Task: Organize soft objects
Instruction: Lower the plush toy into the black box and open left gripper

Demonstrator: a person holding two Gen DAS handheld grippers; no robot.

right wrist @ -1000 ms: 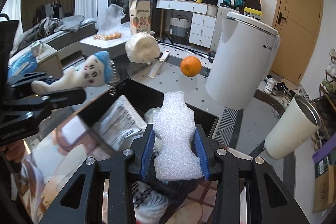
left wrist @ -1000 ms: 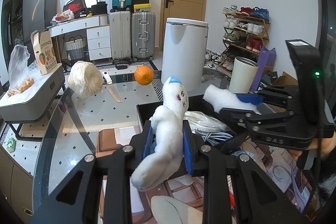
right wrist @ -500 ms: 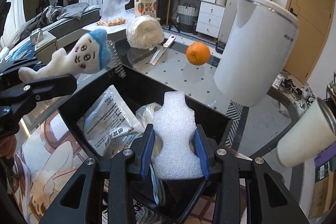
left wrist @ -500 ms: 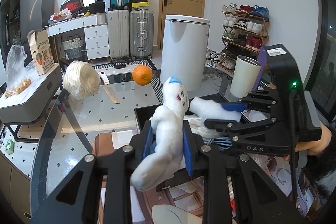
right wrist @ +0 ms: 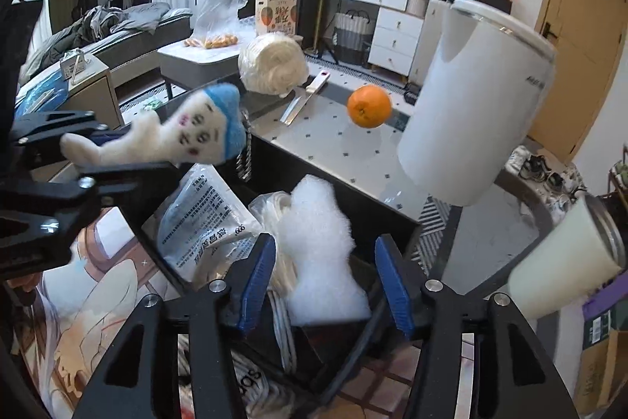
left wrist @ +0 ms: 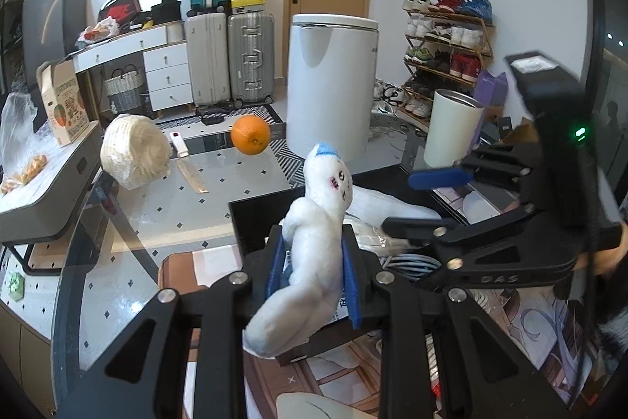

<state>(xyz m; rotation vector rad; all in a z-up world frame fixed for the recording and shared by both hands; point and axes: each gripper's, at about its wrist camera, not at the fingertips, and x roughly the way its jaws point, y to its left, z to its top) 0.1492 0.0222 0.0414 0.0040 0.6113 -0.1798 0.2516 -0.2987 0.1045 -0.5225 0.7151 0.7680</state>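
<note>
My left hand-held gripper is clamped on the white plush toy around its middle, blue pads pressing its sides, the blue-capped head poking up toward twelve o'clock and the tail drooping toward seven. My right hand-held gripper has just been opening; its blue pads now stand apart from the white foam piece, which sits between them without being pinched and rests among the contents of the black bin below. In my right wrist view the plush toy hangs at about nine o'clock from the foam, over the bin's near-left rim. Inside the bin, at ten o'clock from the foam, I see a printed plastic packet and beside it a clear bag of white cord. The bin sits on the glass table; farther out on it, at roughly twelve o'clock in the left wrist view, lie an orange, a knife and a pale wrapped bundle. A person's hand shows behind the right hand-held gripper at three o'clock.
</note>
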